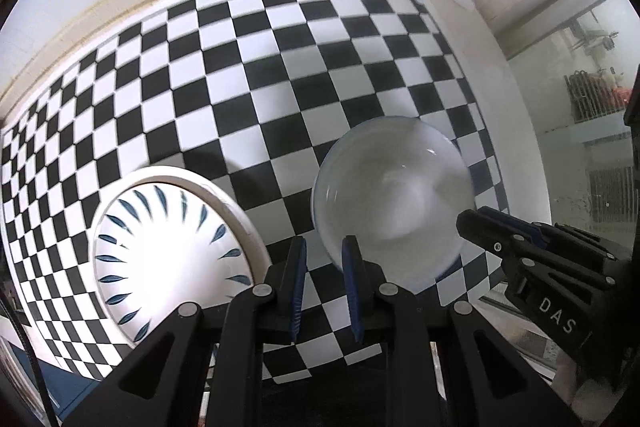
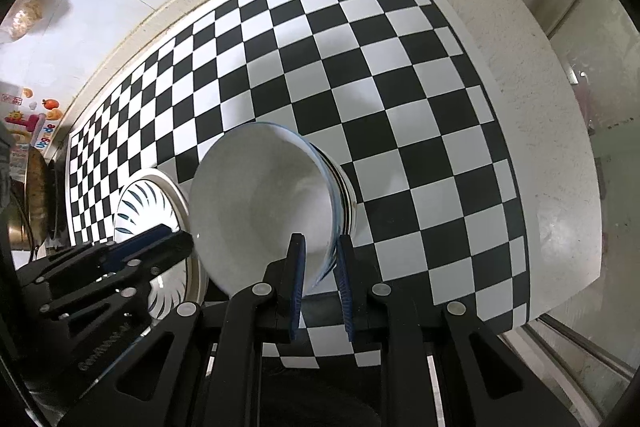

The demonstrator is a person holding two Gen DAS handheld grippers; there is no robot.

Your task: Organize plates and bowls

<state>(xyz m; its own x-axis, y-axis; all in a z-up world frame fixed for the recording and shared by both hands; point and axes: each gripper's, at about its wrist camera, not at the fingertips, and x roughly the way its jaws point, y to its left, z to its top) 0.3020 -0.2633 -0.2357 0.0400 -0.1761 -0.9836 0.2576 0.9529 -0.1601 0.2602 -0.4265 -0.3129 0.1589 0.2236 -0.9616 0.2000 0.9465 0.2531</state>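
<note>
Right gripper (image 2: 320, 267) is clamped on the near rim of the white bowl (image 2: 264, 203), one finger inside and one outside the wall; the bowl appears tilted, probably lifted off the checkered cloth (image 2: 400, 115). Left gripper (image 1: 324, 279) holds nothing, jaws narrowly parted, near the bowl's rim. The patterned plate (image 1: 168, 247) lies to the left. Keep the pinch firm; lower the bowl level; avoid striking the plate's rim.

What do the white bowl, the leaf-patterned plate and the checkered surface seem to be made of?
White bowl: likely glazed ceramic; glossy, with a thin blue rim line. Leaf-patterned plate: also looks like glazed ceramic, judging by its strong glare and painted blue leaves. Checkered surface: probably a matte printed mat or cloth; material uncertain.
</note>
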